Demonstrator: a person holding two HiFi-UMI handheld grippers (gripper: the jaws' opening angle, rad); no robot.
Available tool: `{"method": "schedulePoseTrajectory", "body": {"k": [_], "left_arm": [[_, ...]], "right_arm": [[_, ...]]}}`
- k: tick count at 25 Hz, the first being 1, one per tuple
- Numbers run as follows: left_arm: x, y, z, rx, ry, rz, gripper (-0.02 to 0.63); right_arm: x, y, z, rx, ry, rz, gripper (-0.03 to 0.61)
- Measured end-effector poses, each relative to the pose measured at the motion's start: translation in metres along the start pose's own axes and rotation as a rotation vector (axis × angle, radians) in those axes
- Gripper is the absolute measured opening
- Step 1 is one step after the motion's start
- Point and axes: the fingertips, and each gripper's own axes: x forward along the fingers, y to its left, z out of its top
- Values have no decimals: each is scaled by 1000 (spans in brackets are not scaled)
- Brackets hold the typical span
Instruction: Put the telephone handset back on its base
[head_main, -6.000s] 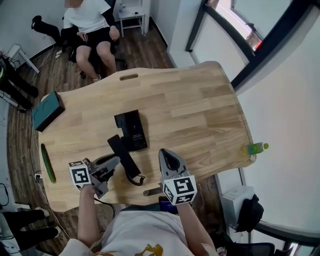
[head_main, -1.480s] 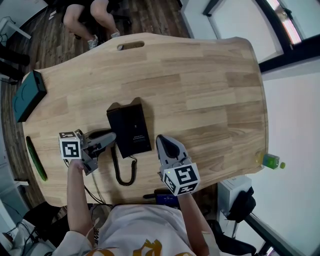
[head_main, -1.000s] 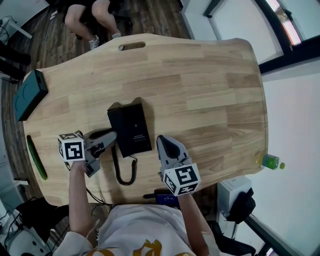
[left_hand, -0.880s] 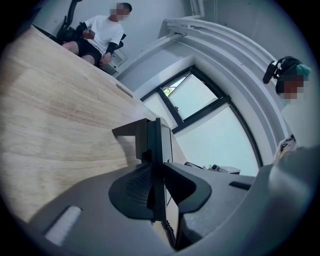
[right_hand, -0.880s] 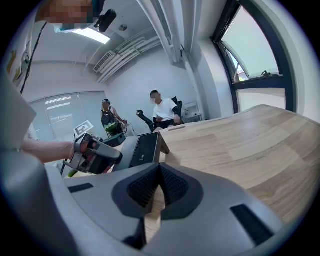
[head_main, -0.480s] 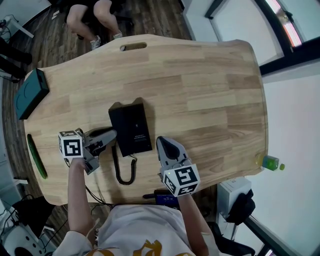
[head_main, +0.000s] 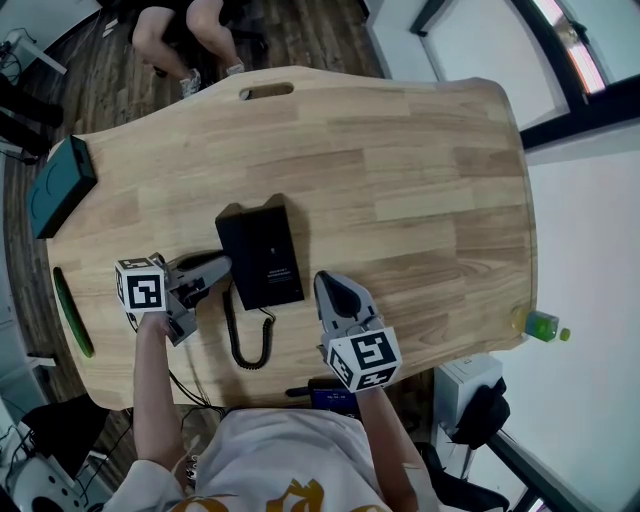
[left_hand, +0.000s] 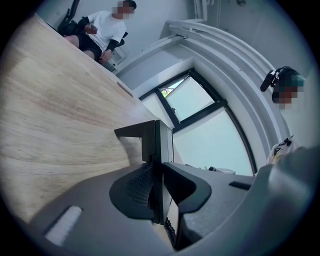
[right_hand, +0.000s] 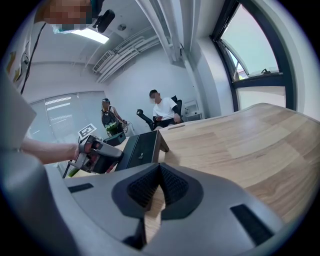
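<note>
Pale wooden table (head_main: 400, 160), near its front edge: the black telephone handset (head_main: 232, 240) is seen laid on its black slab-shaped base (head_main: 275, 260), apparently seated but clamped by the left gripper (head_main: 222, 267), release judged outstanding; the right gripper (head_main: 327, 282) is held closed, empty.

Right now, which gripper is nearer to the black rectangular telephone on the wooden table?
Left. The left gripper points its tips at the left edge of the black rectangular telephone, touching or nearly so. The right gripper lies off its lower right corner, with a gap between.
</note>
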Motion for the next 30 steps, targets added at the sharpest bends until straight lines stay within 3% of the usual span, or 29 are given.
{"method": "schedulePoseTrajectory", "body": {"k": [6,14,17,23,30], "left_arm": [[0,3,-2,22,-13,22,69],[0,2,-1,-4,-95,79,69],[-1,2,1,68,-132,161,69],[-3,-1,5,330,-129,375,69],[-26,-10,9,412,-207,523,69]], "right_arm": [[2,4,-1,-4,1,7,3],[4,7,8,-31,-5,0,3],[4,6,12,-41,-6,-14,3],[7,13,20,-50,-9,-3,3],[-5,26,38,-68,-57,5,3]]}}
